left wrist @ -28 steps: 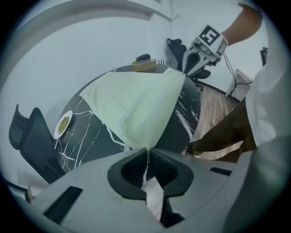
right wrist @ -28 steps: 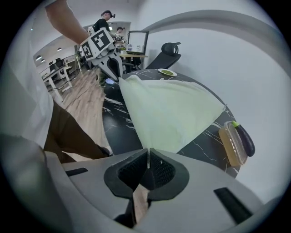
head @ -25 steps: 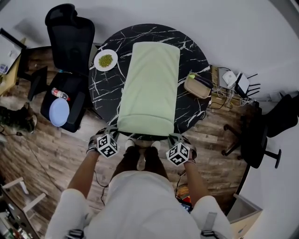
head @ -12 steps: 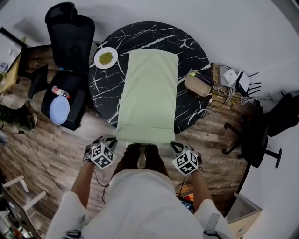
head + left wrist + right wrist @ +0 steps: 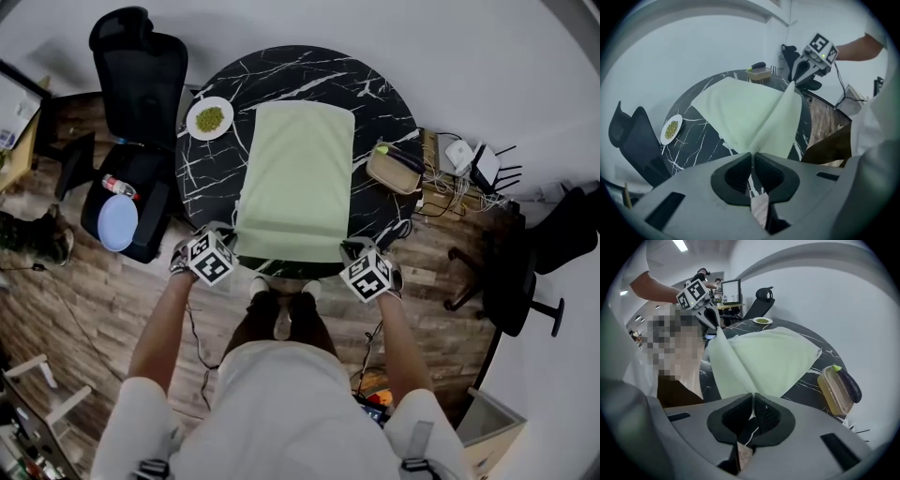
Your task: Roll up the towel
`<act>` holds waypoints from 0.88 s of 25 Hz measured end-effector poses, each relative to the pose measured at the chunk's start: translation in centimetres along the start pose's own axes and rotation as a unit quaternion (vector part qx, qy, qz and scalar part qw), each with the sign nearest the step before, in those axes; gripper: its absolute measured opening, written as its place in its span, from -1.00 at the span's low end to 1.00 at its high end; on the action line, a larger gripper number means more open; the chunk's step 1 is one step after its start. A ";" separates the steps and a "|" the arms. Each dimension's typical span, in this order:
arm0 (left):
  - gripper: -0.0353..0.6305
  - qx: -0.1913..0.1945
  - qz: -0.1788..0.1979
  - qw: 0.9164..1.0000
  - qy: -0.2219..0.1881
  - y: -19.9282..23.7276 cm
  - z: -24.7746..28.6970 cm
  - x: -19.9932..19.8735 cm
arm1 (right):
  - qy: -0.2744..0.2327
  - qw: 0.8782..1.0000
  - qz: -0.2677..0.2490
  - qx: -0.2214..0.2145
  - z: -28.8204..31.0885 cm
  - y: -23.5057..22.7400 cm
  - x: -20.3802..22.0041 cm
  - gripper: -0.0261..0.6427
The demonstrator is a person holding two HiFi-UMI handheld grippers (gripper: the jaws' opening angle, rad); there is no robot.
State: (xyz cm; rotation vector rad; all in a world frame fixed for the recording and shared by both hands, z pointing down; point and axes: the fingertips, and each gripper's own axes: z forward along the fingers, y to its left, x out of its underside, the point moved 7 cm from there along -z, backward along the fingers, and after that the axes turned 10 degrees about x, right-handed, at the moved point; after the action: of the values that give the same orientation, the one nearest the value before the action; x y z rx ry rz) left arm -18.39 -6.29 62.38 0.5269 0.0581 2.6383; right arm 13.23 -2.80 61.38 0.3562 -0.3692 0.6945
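Observation:
A pale green towel [image 5: 298, 169] lies lengthwise on the round black marble table [image 5: 384, 103]. Its near end is lifted and turned back over the table's front edge. My left gripper [image 5: 232, 246] is shut on the near left corner, and the cloth fans out from its jaws [image 5: 752, 153] in the left gripper view. On the near right corner my right gripper [image 5: 343, 253] is shut in the same way [image 5: 752, 397]. The lifted edge hangs stretched between the two grippers. Each gripper view shows the other gripper [image 5: 796, 77] [image 5: 710, 317] holding its corner.
A white plate of green beans [image 5: 209, 119] sits at the table's left rim. A lidded container with an eggplant on top [image 5: 396, 167] sits at the right rim. A black office chair [image 5: 139, 75] stands left; a router and cables [image 5: 464, 159] lie on the floor right.
Both grippers first drew back toward the person with the towel's near end, then rose and moved forward to the table edge. The hanging end is now lifted and folded back.

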 end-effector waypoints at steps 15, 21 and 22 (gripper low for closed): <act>-0.37 -0.068 -0.086 0.993 -0.045 3.3 1.4 -0.4 | -0.034 0.993 0.027 0.114 1.5 -2.3 0.2 -0.59; -0.35 -0.041 0.049 0.997 -0.042 -2.8 0.7 0.9 | -0.038 0.990 -0.133 0.037 0.4 3.5 2.6 -0.60; -0.35 -0.029 0.074 0.996 -0.031 -3.9 1.2 1.3 | -0.032 0.989 -0.144 0.031 0.7 4.1 3.0 -0.60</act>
State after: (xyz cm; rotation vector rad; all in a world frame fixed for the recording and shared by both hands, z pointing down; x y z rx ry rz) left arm -17.36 -2.25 63.47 0.6145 -0.0783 2.7558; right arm 12.50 1.48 64.11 0.4817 -0.3480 0.4139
